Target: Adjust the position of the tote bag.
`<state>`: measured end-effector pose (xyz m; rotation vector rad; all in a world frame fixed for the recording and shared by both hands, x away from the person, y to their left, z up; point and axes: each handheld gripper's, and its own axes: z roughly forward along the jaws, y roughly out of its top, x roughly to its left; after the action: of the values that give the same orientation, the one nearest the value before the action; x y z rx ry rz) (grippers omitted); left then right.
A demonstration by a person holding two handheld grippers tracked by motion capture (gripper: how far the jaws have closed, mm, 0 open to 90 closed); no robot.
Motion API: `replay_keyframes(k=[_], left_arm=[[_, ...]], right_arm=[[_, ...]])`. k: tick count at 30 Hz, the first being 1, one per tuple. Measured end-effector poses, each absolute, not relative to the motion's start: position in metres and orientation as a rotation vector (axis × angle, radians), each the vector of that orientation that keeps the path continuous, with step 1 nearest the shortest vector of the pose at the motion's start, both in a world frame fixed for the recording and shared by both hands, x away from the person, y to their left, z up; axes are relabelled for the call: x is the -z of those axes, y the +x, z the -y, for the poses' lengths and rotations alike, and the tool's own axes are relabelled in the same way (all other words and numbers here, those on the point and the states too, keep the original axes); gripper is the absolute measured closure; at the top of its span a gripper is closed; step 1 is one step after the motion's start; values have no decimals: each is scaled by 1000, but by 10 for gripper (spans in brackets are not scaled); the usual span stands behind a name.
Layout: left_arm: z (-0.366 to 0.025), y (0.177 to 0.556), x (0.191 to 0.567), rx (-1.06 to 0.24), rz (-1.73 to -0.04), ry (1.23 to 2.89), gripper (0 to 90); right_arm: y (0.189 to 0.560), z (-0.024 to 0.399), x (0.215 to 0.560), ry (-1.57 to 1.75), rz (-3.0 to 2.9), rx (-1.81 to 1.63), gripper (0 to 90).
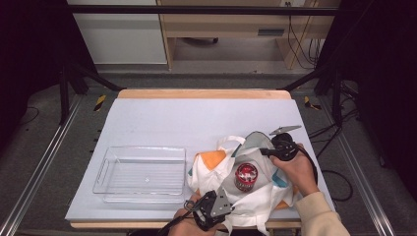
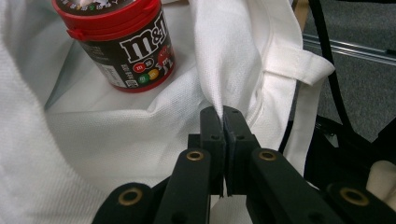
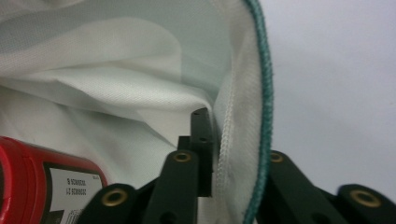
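Note:
A white cloth bag (image 1: 258,201) with orange and teal patches lies at the table's front right. A red-lidded M&M's jar (image 1: 246,176) stands on its white cloth, and the left gripper view looks at the jar (image 2: 126,42) from close by. My left gripper (image 1: 212,197) is at the bag's near edge, shut (image 2: 223,114) on a pinched fold of the white cloth (image 2: 233,56). My right gripper (image 1: 263,151) is at the bag's far rim. Its jaws (image 3: 236,126) stand slightly apart with the teal-edged rim (image 3: 261,93) between them; one pad is hidden behind the cloth. The jar's red side (image 3: 28,177) lies below left.
A clear plastic tray (image 1: 105,169) lies empty at the front left of the pale table (image 1: 196,118). A bag strap (image 2: 299,70) hangs over the table's front edge beside my left gripper. Dark frame rails run along both sides of the table.

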<state>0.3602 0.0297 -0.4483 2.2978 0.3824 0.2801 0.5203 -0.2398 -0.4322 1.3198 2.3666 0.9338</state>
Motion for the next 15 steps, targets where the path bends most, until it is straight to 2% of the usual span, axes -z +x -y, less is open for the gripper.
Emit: replay_keyframes(k=[1,2,4,5,15], left_arm=[[-30,361,448,-279,-386,2295,869],[-30,361,448,-281,-389,2294,869],[-30,361,447,-284,-401,2281,837],[-30,362,447,-290,-409,2276,792],[-42,364,430,-326,-466,2236,645]], right_arm=[[517,241,429,1314,-2348,-943,699],[517,241,429,1314,-2348,-943,699],[514,244,424,1305,-2311,-967,624],[511,247,419,1290,-2300,-982,551],[483,259,388,1247,-2229,-1024,398]])
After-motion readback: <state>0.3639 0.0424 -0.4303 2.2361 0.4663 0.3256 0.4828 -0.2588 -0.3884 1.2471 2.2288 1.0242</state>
